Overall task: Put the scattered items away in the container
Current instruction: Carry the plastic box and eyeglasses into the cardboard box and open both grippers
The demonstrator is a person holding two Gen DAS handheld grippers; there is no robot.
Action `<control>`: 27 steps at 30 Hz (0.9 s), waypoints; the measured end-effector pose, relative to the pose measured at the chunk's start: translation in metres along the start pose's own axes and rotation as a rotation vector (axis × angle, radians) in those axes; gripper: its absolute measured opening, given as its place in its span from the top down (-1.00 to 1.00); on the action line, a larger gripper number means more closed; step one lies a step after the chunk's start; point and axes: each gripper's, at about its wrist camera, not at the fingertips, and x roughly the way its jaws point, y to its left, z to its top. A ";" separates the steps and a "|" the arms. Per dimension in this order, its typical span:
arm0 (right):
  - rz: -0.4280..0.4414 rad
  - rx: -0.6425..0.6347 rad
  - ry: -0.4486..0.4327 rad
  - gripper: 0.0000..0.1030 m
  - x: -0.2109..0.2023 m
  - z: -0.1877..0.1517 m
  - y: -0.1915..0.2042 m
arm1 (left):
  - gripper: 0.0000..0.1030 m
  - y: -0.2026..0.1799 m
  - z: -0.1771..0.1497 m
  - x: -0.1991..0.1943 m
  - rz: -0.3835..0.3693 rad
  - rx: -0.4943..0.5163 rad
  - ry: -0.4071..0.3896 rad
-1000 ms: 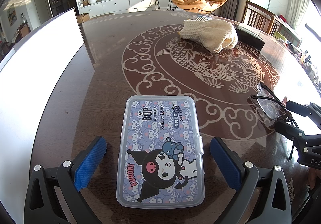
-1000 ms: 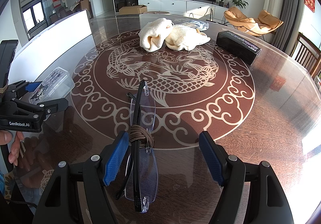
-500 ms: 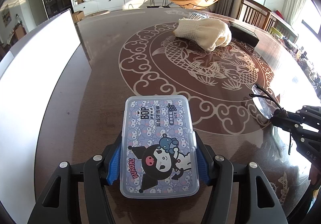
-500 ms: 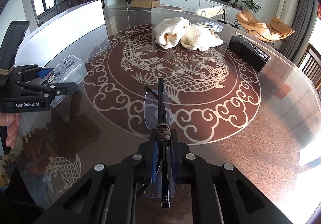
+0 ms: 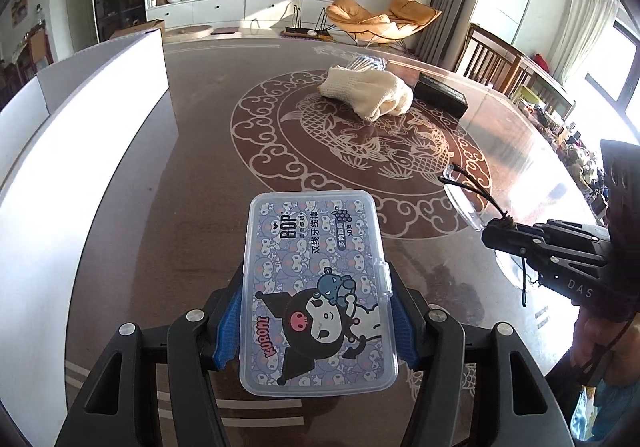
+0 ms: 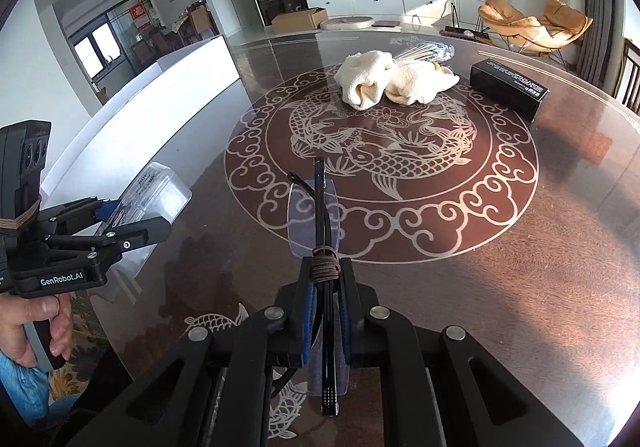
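Two hand-held grippers are both clenched on items as I watch. My left hand-held gripper (image 5: 318, 321) squeezes the box (image 5: 316, 287) by its long sides, blue pads (image 5: 228, 331) pressed against the clear plastic, the cartoon lid facing up and the far end of the box reaching out ahead of the fingers. From the right wrist view the box (image 6: 154, 193) looks tilted and raised off the bench (image 6: 520, 247).

My right hand-held gripper (image 6: 326, 317) is closed on the folded glasses (image 6: 318, 215), gripping them near the cord wrap (image 6: 325, 267); the lenses stand on edge between the pads and the temples run forward past the fingertips. In the left view the right hand-held gripper (image 5: 504, 235) sits off to the right of the box, with the glasses (image 5: 464, 199) sticking out beyond its tip.

Ahead of both grippers, on the far side of the bench's fish medallion, lies a cream cloth (image 6: 384, 81), with a black carton (image 6: 508, 89) to its right. A white container (image 5: 100, 103) runs along the left of the left hand-held gripper, at the bench's edge.
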 end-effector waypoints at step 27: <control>0.396 -0.373 0.197 0.46 0.160 0.142 0.392 | -0.31 0.360 -0.007 -0.093 0.425 -0.457 0.146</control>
